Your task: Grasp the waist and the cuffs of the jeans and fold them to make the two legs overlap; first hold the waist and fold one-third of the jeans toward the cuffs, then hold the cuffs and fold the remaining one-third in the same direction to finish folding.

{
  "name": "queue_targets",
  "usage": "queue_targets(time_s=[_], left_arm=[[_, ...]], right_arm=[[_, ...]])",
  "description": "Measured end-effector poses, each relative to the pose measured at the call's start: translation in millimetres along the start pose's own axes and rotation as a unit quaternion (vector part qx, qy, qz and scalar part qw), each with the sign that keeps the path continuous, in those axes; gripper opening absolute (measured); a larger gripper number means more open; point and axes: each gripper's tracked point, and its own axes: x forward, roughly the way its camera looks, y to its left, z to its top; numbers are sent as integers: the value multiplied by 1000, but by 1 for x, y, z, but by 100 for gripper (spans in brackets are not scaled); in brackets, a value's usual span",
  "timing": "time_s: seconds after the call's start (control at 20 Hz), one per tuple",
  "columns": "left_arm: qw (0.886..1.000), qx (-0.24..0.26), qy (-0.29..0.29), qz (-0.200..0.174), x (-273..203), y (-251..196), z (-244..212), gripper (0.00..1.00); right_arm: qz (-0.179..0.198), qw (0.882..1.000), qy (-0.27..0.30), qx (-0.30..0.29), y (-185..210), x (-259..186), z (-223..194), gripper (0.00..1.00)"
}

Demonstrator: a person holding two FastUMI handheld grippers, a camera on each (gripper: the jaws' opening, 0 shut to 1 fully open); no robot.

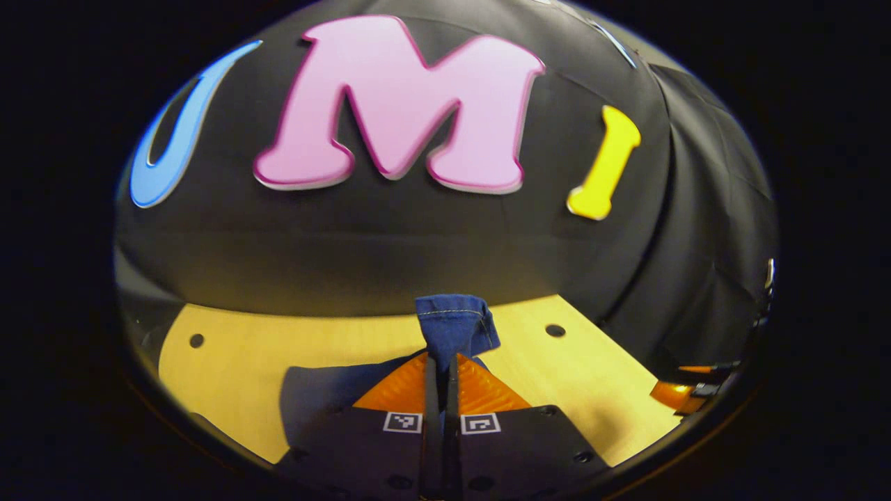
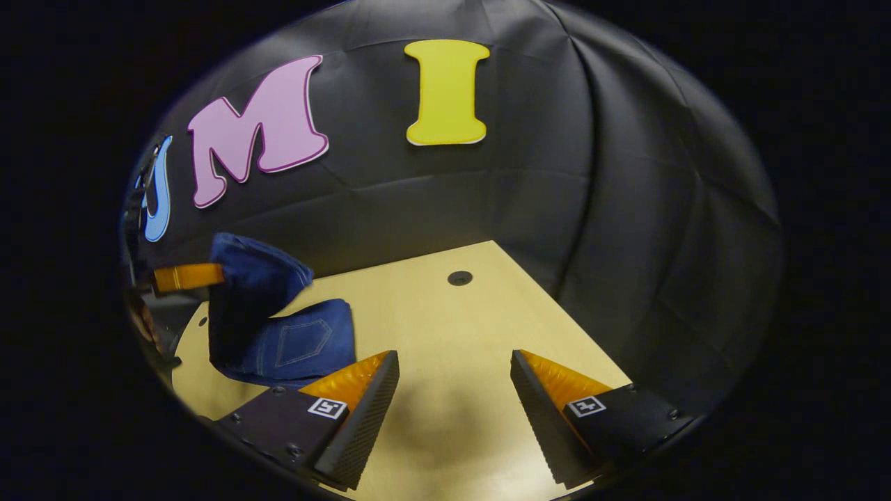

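Our left gripper (image 1: 439, 369) is clamped on a denim edge of the jeans (image 2: 292, 341), lifted off the desk (image 2: 445, 327). Right gripper (image 2: 454, 379) gapes, holding nothing; from it, the bundle lies at 10 o'clock, so the left is nearer.

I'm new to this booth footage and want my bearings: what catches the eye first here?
The dark blue jeans, one end lifted off the wooden table and pinched in the left gripper. Next, the right gripper, open over bare tabletop to the jeans' right.
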Motion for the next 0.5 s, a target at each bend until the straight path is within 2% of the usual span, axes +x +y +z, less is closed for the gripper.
queue_targets(time_s=[0.3,0.45,0.5], left_arm=[[993,62,101,4,33,-32,-119,7],[990,39,132,-24,29,-43,-157,25],[991,30,131,-28,25,-45,-163,47]], right_arm=[[-15,1000,4,8,-22,-11,-8,98],[-13,1000,2,8,-19,-17,-7,98],[-10,1000,1,8,-16,-19,-7,98]])
